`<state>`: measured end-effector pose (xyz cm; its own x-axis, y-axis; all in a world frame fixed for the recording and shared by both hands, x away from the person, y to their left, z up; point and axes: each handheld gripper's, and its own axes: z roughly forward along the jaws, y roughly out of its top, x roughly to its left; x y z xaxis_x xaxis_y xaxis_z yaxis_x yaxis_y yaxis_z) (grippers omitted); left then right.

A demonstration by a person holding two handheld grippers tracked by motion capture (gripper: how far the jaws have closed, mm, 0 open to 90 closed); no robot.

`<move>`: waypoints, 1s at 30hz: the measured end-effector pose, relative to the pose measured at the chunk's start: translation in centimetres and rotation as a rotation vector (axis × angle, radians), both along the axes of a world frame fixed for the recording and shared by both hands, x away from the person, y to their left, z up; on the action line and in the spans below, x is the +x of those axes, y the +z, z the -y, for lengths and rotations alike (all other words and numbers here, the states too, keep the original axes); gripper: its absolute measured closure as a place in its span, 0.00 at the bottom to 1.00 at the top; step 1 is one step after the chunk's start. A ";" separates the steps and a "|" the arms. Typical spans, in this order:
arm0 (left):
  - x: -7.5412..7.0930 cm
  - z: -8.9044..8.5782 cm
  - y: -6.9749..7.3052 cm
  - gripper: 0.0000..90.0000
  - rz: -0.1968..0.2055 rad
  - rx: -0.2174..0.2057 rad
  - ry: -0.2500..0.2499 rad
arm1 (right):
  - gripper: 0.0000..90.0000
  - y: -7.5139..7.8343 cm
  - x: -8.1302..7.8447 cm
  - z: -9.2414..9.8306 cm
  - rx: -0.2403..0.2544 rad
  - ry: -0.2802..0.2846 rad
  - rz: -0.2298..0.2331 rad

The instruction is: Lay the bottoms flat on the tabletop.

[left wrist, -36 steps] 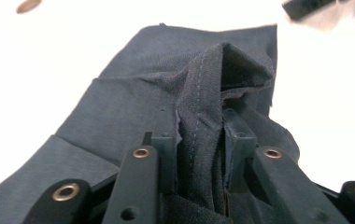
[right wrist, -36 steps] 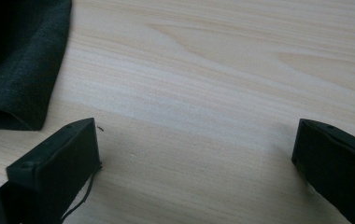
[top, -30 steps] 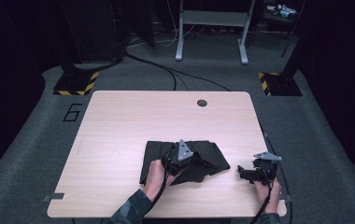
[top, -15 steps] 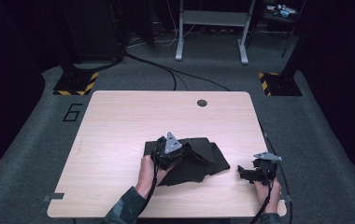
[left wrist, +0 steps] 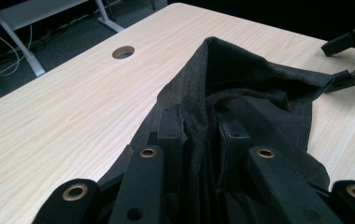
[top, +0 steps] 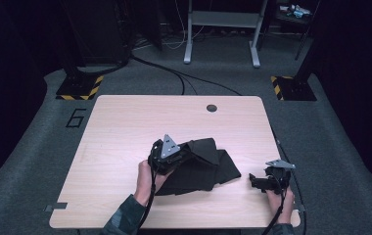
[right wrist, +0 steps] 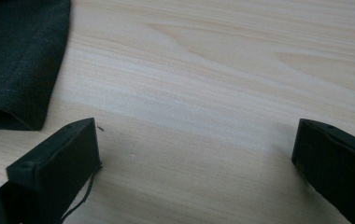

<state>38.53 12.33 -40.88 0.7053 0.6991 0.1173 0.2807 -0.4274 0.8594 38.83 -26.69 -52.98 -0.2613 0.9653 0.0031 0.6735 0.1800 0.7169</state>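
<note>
Cloth (top: 203, 166), black, woven, crumpled, sits on the tabletop (top: 125, 132) at roughly 6 o'clock from table centre, toward the person's edge. Its long axis runs about 8 to 2 o'clock in the high view, with a flatter flap spreading toward 4 o'clock.

Tabletop is light wood grain with rounded corners and a round cable hole (top: 211, 107) at 12 o'clock near the far edge. Floor is grey carpet (top: 37, 161) with a "6" marked (top: 76, 118) at 9–10 o'clock off the table. Two yellow-black hazard-striped bases (top: 79, 89) sit at 10 and 2 o'clock, and a grey frame (top: 221, 29) with cables stands at 12 o'clock. Room beyond is dark.

Left gripper (top: 167, 154) sits on the cloth's 9 o'clock end. In the left gripper view its fingers (left wrist: 171, 135) are clenched on a raised ridge of the cloth (left wrist: 241, 79), which tents up ahead of them.

Right gripper (top: 267, 180) is at 4 o'clock near the table's right edge, close to the cloth but apart from it. In the right gripper view its fingers (right wrist: 68, 149) are spread wide over bare wood, nothing between them. A cloth edge (right wrist: 21, 56) lies at 10 o'clock there, and a loose thread (right wrist: 84, 196) hangs off the left finger.
</note>
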 end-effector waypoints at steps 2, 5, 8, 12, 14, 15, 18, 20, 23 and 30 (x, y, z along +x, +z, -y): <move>0.0 -0.3 0.1 0.84 0.000 -0.005 -0.004 | 0.00 0.0 0.0 0.0 0.000 0.000 0.000; -0.1 -0.8 0.2 0.84 0.003 -0.012 0.006 | 0.00 0.0 0.0 0.0 0.001 0.000 0.000; -0.2 -1.4 0.4 0.84 0.013 -0.022 0.019 | 0.00 0.0 0.0 0.0 0.000 0.000 0.001; -0.2 -2.1 0.7 0.84 0.017 -0.034 0.030 | 0.00 0.0 0.0 0.0 0.000 0.000 0.001; -0.3 -2.5 0.8 0.84 0.020 -0.039 0.036 | 0.00 0.0 0.0 0.0 0.000 0.000 0.001; -0.3 -2.6 0.8 0.84 0.028 -0.039 0.041 | 0.00 0.0 0.0 0.0 0.000 0.000 0.001; -0.5 -3.2 1.0 0.84 0.038 -0.046 0.056 | 0.00 0.0 0.0 0.0 0.000 0.000 0.001; -0.5 -3.7 1.1 0.84 0.039 -0.048 0.063 | 0.00 0.0 0.0 0.0 0.000 0.000 0.001; -0.5 -4.4 1.2 0.84 0.046 -0.060 0.078 | 0.00 0.0 0.0 0.0 0.000 0.000 0.000; -0.7 -5.8 1.4 0.84 0.055 -0.080 0.109 | 0.00 0.0 0.0 0.0 0.000 0.000 0.001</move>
<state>37.82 18.16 -39.48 0.6187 0.7799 0.0950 0.2729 -0.3267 0.9049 38.82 -26.68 -52.98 -0.2611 0.9653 0.0032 0.6730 0.1797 0.7175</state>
